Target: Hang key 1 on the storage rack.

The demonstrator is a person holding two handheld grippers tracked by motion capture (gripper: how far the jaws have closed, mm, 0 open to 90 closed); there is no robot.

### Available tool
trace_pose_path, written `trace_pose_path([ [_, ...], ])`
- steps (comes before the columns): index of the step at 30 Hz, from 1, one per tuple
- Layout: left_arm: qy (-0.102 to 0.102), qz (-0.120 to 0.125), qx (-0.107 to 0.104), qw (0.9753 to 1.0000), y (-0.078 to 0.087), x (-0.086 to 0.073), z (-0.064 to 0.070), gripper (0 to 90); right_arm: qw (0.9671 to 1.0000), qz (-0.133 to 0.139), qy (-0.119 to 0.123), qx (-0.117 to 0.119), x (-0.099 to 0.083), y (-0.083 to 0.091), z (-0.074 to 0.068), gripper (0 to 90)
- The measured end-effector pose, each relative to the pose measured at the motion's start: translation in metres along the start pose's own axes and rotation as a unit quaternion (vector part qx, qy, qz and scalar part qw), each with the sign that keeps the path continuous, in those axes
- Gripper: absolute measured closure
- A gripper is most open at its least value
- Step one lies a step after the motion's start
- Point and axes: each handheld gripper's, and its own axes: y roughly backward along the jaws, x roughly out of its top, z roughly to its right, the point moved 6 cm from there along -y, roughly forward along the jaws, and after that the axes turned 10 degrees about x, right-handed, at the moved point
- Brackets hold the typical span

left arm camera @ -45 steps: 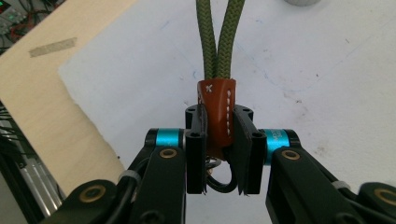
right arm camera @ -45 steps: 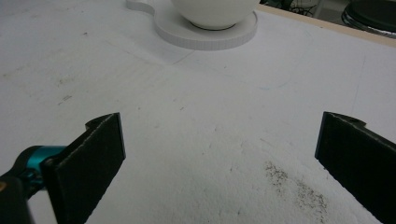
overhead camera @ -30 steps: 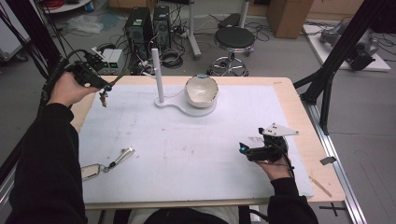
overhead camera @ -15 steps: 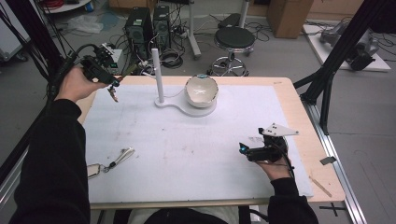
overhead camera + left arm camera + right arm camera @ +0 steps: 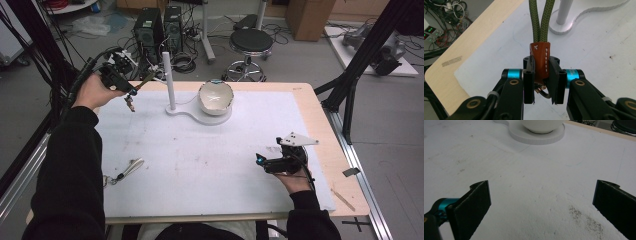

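- Left gripper (image 5: 131, 91): raised above the table's (image 5: 210, 160) far-left corner, jaws pinching the brown leather tab (image 5: 540, 62) of a green cord loop (image 5: 540, 18).
- Loop: stretches from the jaws toward the white post (image 5: 168, 80); its far end cannot be told.
- Right gripper (image 5: 261, 161): low over the near-right table, jaws spread wide, holding nothing.
- Bowl (image 5: 216, 97): on the white base (image 5: 200, 114), beside the post.
- Second lanyard (image 5: 125, 171): flat, near-left.

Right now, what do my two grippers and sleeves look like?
Both are black. The left gripper has flat black fingers on teal collars with brass screws; a black cable trails from it. The right gripper carries a grey three-cornered plate and a teal accent. Both sleeves are black.
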Motion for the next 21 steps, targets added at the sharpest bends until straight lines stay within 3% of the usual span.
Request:
trace_pose_path([
  [21,-0.012,-0.014,-0.014,0.9997,-0.023,0.007,0.013,76.2,0.9999,-0.01,0.004,-0.003,-0.002,-0.002,0.0,0.6],
])
